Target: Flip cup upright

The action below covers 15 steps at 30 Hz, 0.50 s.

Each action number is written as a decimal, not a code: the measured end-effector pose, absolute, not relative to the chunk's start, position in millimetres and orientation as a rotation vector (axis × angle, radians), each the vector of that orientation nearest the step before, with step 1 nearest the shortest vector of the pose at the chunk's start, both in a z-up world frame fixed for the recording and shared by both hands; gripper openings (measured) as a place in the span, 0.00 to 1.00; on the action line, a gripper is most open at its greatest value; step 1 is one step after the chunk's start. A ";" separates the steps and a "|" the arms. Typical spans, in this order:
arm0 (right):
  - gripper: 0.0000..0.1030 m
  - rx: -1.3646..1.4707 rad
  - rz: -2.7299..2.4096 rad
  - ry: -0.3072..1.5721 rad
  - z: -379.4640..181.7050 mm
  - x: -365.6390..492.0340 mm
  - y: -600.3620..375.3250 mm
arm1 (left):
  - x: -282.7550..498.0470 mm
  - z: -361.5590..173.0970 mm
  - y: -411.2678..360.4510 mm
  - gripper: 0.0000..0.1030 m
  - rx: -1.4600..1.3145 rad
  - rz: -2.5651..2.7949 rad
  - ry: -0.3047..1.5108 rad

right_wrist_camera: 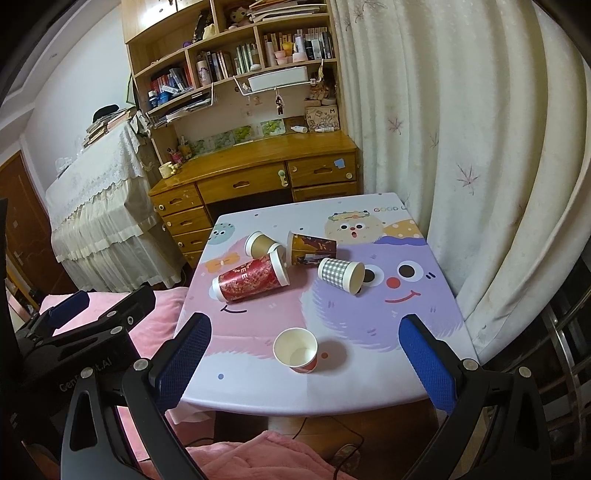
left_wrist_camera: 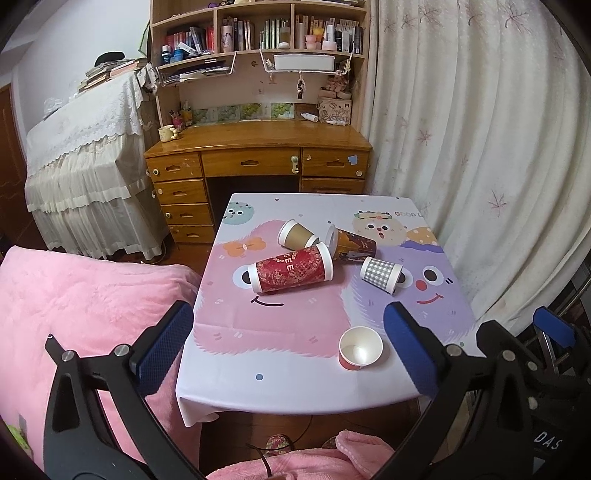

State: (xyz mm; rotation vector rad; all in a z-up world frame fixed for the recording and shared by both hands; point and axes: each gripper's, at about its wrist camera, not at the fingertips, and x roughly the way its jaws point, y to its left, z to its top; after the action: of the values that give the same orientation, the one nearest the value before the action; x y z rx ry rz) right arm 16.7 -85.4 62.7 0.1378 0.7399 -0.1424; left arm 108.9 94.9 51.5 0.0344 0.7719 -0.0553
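Several paper cups lie on their sides on the cartoon-print table [left_wrist_camera: 295,365] [right_wrist_camera: 369,384]: a tall red patterned cup [left_wrist_camera: 290,270] [right_wrist_camera: 251,280], a tan cup [left_wrist_camera: 297,236] [right_wrist_camera: 261,244], a dark brown cup [left_wrist_camera: 352,244] [right_wrist_camera: 312,249] and a grey checked cup [left_wrist_camera: 380,274] [right_wrist_camera: 340,275]. A small red cup [left_wrist_camera: 360,348] [right_wrist_camera: 296,350] stands upright near the front edge. My left gripper [left_wrist_camera: 288,347] is open and empty, held back over the front edge. My right gripper [right_wrist_camera: 304,354] is open and empty, with the small red cup seen between its fingers.
A wooden desk [left_wrist_camera: 258,147] with a bookshelf [left_wrist_camera: 258,33] stands behind the table. A curtain [left_wrist_camera: 480,147] hangs on the right. A pink blanket [left_wrist_camera: 85,302] lies on the left. A lace-covered piece of furniture [left_wrist_camera: 85,177] stands at the far left.
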 end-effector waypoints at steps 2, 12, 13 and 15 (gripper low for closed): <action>1.00 0.138 -0.142 0.741 62.9 17.6 -85.7 | 111.3 50.8 94.3 0.99 0.033 -0.059 0.773; 1.00 0.136 -0.145 0.739 63.8 18.9 -86.8 | 115.0 48.5 93.0 0.99 0.035 -0.064 0.774; 1.00 0.136 -0.145 0.740 63.9 19.4 -86.9 | 115.2 48.5 92.5 0.99 0.035 -0.065 0.774; 1.00 0.136 -0.145 0.741 63.9 19.8 -86.9 | 117.0 47.3 91.7 0.99 0.036 -0.065 0.778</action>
State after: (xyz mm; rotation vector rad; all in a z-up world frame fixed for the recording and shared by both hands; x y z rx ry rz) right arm 19.8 -86.9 63.9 0.1356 0.7405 -0.1449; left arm 117.0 91.7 47.3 0.0360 0.7785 -0.0650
